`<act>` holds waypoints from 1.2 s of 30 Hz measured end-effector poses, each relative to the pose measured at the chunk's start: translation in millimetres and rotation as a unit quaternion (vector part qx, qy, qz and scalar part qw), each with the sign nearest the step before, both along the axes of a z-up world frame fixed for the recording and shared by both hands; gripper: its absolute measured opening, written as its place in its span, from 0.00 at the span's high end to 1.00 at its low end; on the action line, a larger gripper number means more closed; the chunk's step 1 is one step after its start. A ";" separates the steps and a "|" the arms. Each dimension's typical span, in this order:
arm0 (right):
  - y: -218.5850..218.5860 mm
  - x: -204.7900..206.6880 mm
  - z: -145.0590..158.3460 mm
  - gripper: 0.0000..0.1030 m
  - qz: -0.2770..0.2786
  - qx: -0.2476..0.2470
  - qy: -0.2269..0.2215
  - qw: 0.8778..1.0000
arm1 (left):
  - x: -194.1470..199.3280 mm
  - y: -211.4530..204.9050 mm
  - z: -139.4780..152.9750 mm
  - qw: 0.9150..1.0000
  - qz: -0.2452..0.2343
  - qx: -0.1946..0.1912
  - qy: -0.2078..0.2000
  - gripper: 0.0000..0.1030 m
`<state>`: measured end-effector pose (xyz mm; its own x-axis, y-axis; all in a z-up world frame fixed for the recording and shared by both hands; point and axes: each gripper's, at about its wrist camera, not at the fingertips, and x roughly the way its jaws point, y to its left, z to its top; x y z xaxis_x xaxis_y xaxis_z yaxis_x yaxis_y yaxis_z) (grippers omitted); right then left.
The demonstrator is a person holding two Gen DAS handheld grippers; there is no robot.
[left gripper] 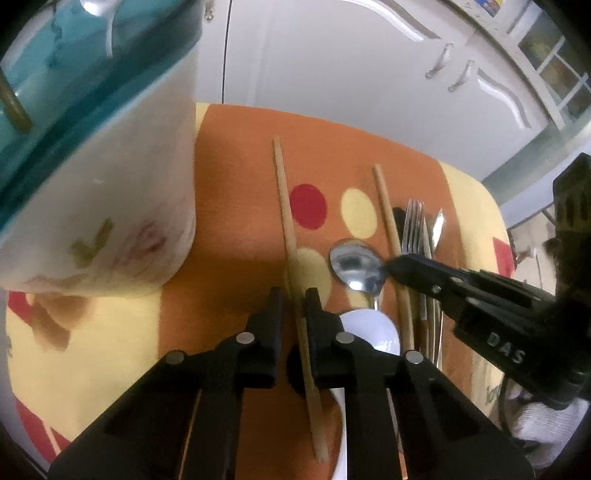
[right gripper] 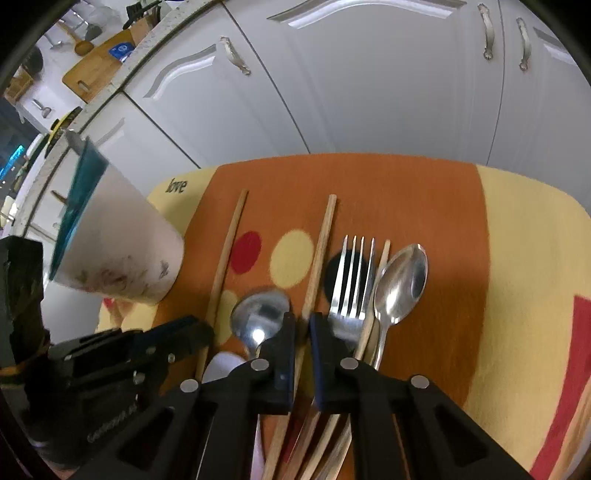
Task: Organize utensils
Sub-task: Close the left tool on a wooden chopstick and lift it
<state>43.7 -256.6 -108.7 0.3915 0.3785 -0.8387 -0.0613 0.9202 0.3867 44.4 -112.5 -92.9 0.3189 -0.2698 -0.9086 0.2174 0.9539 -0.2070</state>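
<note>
Utensils lie on an orange and yellow placemat [left gripper: 240, 155] [right gripper: 517, 258]. My left gripper [left gripper: 294, 301] straddles a wooden chopstick [left gripper: 284, 206], its jaws close on either side with small gaps. My right gripper [right gripper: 302, 325] straddles a second chopstick [right gripper: 323, 243] [left gripper: 384, 206] the same way; it also shows in the left wrist view [left gripper: 391, 267]. A round steel spoon [left gripper: 356, 266] [right gripper: 258, 314], a white spoon [left gripper: 373, 328], a fork [right gripper: 354, 280] [left gripper: 413, 225] and an oval spoon [right gripper: 400, 284] lie between and right of them. A third chopstick [right gripper: 380, 266] lies beside the fork.
A white cup with a teal inside [left gripper: 96, 192] [right gripper: 114, 243] stands at the mat's left and holds a spoon [left gripper: 105, 22]. White cabinet doors [left gripper: 332, 66] [right gripper: 369, 92] stand behind the table. A kitchen counter with a cutting board [right gripper: 99, 62] is at far left.
</note>
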 end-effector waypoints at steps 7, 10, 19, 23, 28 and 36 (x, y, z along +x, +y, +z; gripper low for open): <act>0.5 -25.2 1.7 0.93 0.009 0.007 0.002 1.000 | -18.2 13.0 -1.5 1.000 -0.019 -0.012 0.019 0.94; 3.4 -35.4 0.0 0.93 0.018 0.013 0.008 1.000 | -31.9 18.5 -0.8 0.999 -0.029 -0.018 0.029 0.94; 14.7 -24.9 4.2 0.92 0.020 -0.040 0.001 0.999 | -42.5 18.7 9.1 0.999 -0.037 -0.004 0.017 0.84; 9.3 -12.3 3.5 0.92 0.009 -0.037 0.003 0.999 | -23.0 12.7 14.9 1.000 -0.004 0.010 -0.013 0.76; 5.1 2.6 2.6 0.92 0.005 -0.028 0.006 1.000 | -5.6 1.7 10.0 0.997 0.026 0.053 -0.041 0.76; 2.0 12.9 -5.6 0.92 0.002 -0.002 -0.001 1.000 | 12.7 -10.2 -5.1 0.995 0.053 0.076 -0.040 0.74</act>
<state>56.6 -254.6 -114.3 0.3922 0.3770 -0.8391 -0.0664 0.9214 0.3829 57.1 -122.7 -98.0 0.4112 -0.0916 -0.9069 0.1237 0.9913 -0.0440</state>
